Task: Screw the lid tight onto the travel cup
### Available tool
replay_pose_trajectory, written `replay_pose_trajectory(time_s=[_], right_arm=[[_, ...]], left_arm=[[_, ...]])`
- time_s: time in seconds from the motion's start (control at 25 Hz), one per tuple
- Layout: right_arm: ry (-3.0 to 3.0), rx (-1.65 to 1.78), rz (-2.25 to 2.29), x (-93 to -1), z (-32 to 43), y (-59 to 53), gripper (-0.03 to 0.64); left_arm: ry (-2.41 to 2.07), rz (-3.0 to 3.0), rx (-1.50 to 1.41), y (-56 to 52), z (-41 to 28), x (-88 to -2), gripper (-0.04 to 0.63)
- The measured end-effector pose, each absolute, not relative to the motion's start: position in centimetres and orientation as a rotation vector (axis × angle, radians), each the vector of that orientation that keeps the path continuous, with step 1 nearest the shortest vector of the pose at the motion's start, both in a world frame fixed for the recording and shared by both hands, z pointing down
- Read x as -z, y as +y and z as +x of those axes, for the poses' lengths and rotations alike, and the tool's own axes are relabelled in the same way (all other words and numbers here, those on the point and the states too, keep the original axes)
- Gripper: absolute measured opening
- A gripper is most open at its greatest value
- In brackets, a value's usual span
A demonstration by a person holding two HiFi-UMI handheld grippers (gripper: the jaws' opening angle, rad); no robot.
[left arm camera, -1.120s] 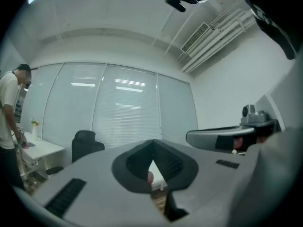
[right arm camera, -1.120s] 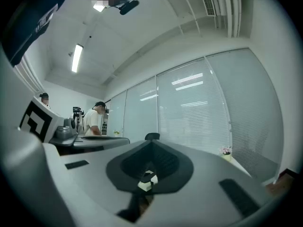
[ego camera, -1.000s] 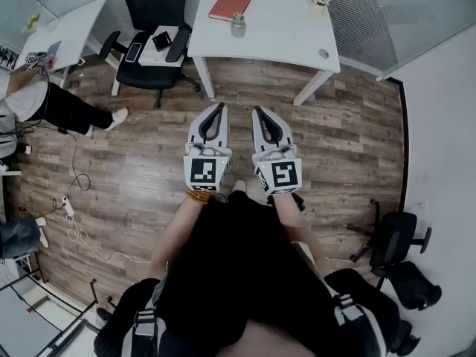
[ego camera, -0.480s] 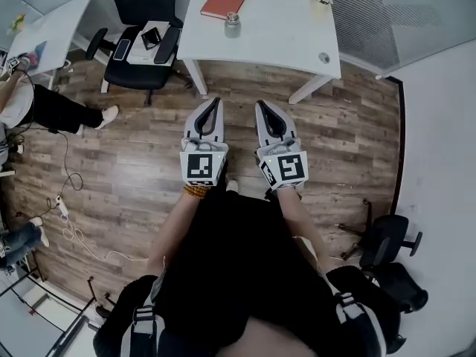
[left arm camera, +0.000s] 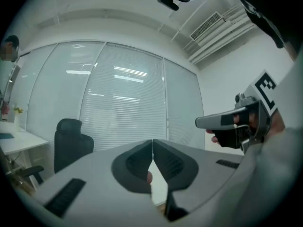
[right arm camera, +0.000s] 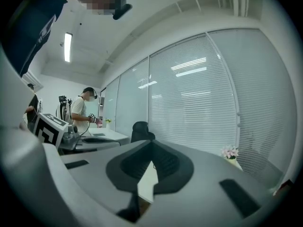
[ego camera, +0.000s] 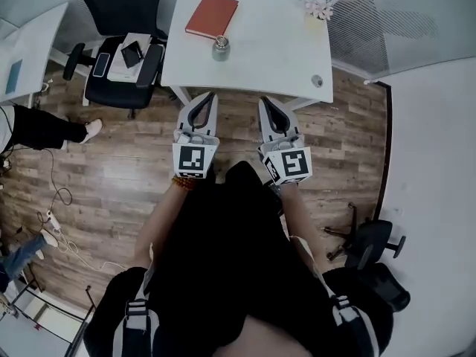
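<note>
The travel cup [ego camera: 221, 47] stands upright on the white tabletop [ego camera: 268, 43], its long axis vertical. It is just beside the near corner of a red book [ego camera: 212, 15] and well ahead of both grippers, which hang over the wooden floor short of the tabletop's near edge. The left gripper [ego camera: 210, 97] is the nearer of the two. It points almost straight at the cup, which lies ahead of it and only slightly to its right, while the right gripper [ego camera: 265, 103] has the cup ahead and clearly off to its left. Both are empty: in the left gripper view the fingers [left arm camera: 135, 164] meet along one seam with nothing between them, and in the right gripper view the fingers [right arm camera: 165, 167] are pressed together the same way. A small round thing [ego camera: 317, 81] lies near the tabletop's right front corner, closer to the right gripper. Whether it is the lid or a cable hole cannot be told. Reaching the cup probably calls for moving forward over the tabletop edge, with both pairs of fingers parting first.
</note>
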State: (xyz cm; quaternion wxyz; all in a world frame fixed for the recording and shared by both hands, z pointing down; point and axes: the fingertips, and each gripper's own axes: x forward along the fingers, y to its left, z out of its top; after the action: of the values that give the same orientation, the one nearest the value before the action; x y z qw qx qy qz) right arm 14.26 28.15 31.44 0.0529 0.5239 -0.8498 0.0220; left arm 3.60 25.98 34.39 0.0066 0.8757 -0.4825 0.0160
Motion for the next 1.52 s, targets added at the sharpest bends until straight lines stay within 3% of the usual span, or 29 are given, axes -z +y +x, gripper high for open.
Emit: replay_pose_trajectory(time_s=[0.44,0.72,1.0,1.24,1.32,1.4,1.52], right_arm=[[-2.677,-0.167,1.343,-34.2,20.4,14.5,0.000],[-2.677,-0.164,1.014,-36.7,19.0,8.4,0.000],[-2.557,-0.193,0.821,-40.9,15.4,3.6,0.010],[-2.399,-0.280,0.737,-45.4,11.6,0.9,0.116],[-2.322,-0.377,0.691,-47.9,10.1,0.9,0.192],[-2.239,-0.493,0.677,-50.2,8.9,0.8,0.284],[-2.128,-0.552,0.690,-52.5,7.5,0.8,0.320]], left_arm=[[-1.540,2.728,-0.298,15.7,8.6,-39.8,0.012],[-1.554,2.660,-0.497,11.5,7.6,-44.5,0.015],[-1.314,2.665,-0.661,6.5,6.6,-52.3,0.154],[-0.977,2.729,-0.706,3.5,6.7,-57.5,0.295],[-0.877,2.747,-0.734,2.9,7.1,-58.9,0.334],[-0.778,2.766,-0.759,2.3,7.8,-60.1,0.364],[-0.637,2.774,-0.798,2.3,9.0,-61.7,0.387]])
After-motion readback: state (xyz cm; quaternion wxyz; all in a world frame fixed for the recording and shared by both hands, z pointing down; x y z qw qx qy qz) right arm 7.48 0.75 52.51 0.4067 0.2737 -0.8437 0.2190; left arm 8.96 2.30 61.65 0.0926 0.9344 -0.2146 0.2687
